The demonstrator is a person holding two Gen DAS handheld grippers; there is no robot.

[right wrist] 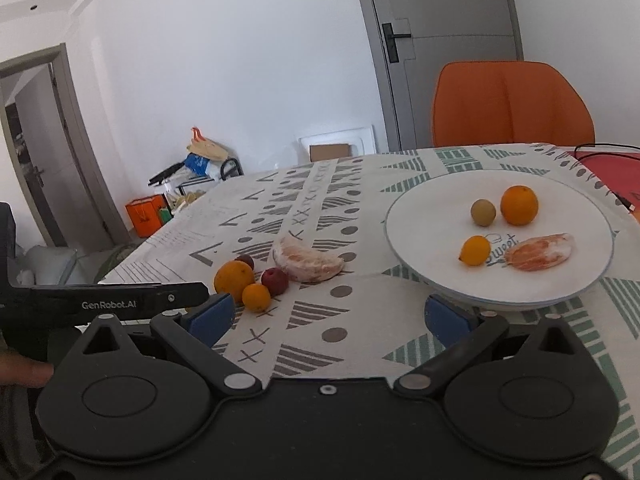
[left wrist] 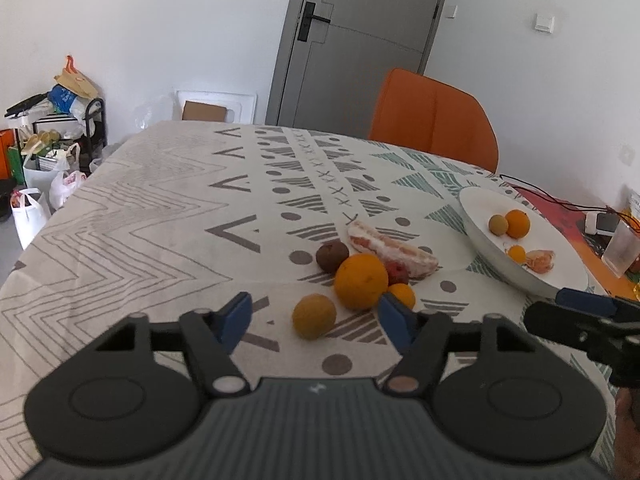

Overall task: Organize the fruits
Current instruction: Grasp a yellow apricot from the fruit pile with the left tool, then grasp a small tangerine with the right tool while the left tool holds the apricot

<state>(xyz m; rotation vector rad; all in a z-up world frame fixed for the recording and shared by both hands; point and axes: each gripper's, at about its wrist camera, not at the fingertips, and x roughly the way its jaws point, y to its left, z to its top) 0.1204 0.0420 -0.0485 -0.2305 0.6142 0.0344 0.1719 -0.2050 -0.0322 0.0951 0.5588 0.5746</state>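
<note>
On table: one yellow fruit; one large orange; one small orange; one brown fruit; one red fruit; one peeled segment. On plate: four pieces.

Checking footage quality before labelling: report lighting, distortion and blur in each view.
Left wrist view: soft even daylight, faint shadows under the big orange; fisheye bends the door, corners vignetted. Right wrist view: bright, mild softness; plate text legible, door frame curved.

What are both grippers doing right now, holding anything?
Left gripper: open, holding nothing; a small yellowish fruit lies on the table between its fingers, untouched.
Right gripper: open, empty, near the white plate.
</note>
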